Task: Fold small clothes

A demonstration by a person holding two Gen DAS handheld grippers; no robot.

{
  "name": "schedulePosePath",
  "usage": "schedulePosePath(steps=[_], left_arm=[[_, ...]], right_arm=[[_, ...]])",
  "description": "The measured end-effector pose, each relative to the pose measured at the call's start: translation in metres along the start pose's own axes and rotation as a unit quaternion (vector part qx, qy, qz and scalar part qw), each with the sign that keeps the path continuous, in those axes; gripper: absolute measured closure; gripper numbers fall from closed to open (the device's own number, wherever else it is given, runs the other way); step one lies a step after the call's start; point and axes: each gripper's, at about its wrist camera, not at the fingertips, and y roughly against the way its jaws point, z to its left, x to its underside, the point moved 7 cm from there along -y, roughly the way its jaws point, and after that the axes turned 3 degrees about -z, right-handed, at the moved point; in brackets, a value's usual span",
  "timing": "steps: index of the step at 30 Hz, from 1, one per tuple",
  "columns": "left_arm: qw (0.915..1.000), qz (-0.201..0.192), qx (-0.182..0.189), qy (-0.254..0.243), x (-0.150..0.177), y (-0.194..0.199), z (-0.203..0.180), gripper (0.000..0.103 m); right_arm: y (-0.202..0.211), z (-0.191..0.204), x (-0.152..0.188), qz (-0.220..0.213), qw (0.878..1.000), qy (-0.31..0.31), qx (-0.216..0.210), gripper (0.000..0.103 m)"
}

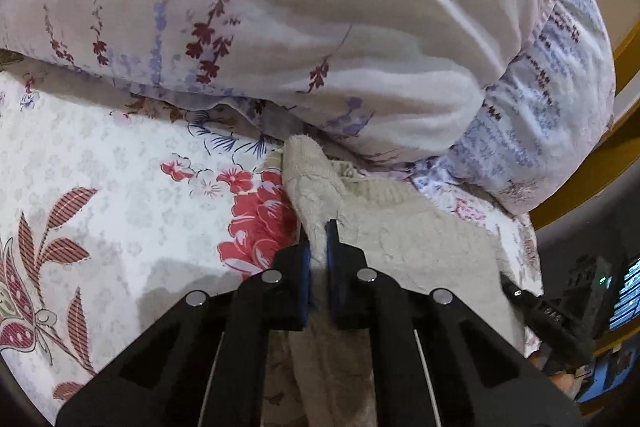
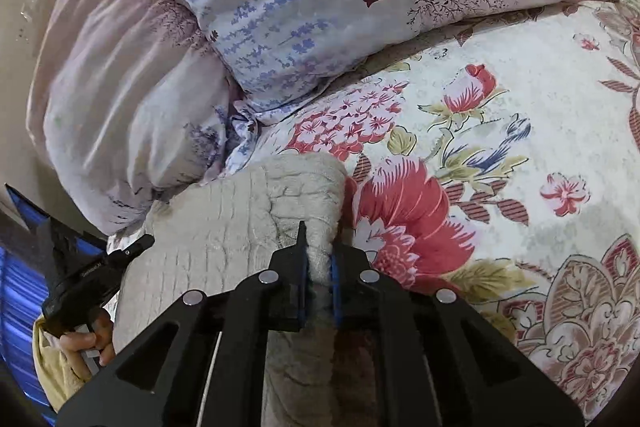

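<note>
- Left gripper (image 1: 317,227): matte black angular frame, blue pads lining the fingers' inner faces, four round silver pivot pins behind them.
- Right gripper (image 2: 319,233): same black frame, blue pads, silver pins.
- Yellow sleeve (image 2: 50,367) behind the hand (image 2: 86,341).

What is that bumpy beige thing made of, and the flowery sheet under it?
The beige garment looks like thick knitted yarn, maybe wool or acrylic: raised cable ridges, fuzzy matte surface. The flowery sheet looks like thin printed woven cloth, probably cotton: flat, smooth, matte.
</note>
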Motion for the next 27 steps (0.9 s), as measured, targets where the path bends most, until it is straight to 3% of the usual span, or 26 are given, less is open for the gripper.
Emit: schedulePosePath(steps=[4, 6, 9, 11, 12, 13, 15, 18, 20, 22, 27], left_arm=[[0.999, -0.005, 0.039, 0.021, -0.001, 0.014, -0.006, 0.086], [0.9971, -0.006, 0.069, 0.032, 0.007, 0.035, -0.006, 0.062], [0.9964, -0.013, 0.082, 0.018, 0.024, 0.061, -0.006, 0.053], [0.996, -0.006, 0.089, 0.008, 0.044, 0.074, -0.006, 0.052], [0.9957, -0.002, 0.092, 0.009, 0.05, 0.076, -0.006, 0.052], [0.9955, 0.005, 0.094, 0.011, 0.06, 0.077, -0.007, 0.054], [0.9961, 0.013, 0.087, 0.006, 0.07, 0.072, -0.01, 0.064], [0.9984, -0.008, 0.042, -0.037, 0.072, 0.067, -0.017, 0.064], [0.9974, -0.027, 0.015, -0.065, 0.073, 0.077, -0.023, 0.062], [0.9946, -0.052, 0.0, -0.09, 0.076, 0.094, -0.026, 0.053], [0.9873, -0.083, 0.047, -0.127, 0.094, 0.125, -0.054, 0.046]], right_arm=[[0.017, 0.008, -0.002, -0.008, 1.0, 0.015, -0.004, 0.084], [0.03, 0.008, 0.004, -0.011, 1.0, 0.013, -0.018, 0.067], [0.046, 0.004, 0.022, -0.002, 0.999, 0.019, -0.044, 0.063], [0.053, 0.0, 0.036, 0.004, 0.998, 0.028, -0.056, 0.064], [0.054, 0.0, 0.041, 0.003, 0.998, 0.037, -0.056, 0.082], [0.052, 0.002, 0.045, 0.001, 0.998, 0.045, -0.047, 0.09], [0.045, -0.004, 0.048, -0.001, 0.999, 0.045, -0.01, 0.09], [0.037, -0.006, 0.049, 0.002, 0.999, 0.039, 0.01, 0.089], [0.048, -0.001, 0.051, -0.014, 0.997, 0.067, 0.028, 0.087], [0.066, 0.008, 0.056, -0.041, 0.994, 0.097, 0.035, 0.082], [0.092, 0.034, 0.075, -0.056, 0.988, 0.145, -0.014, 0.069]])
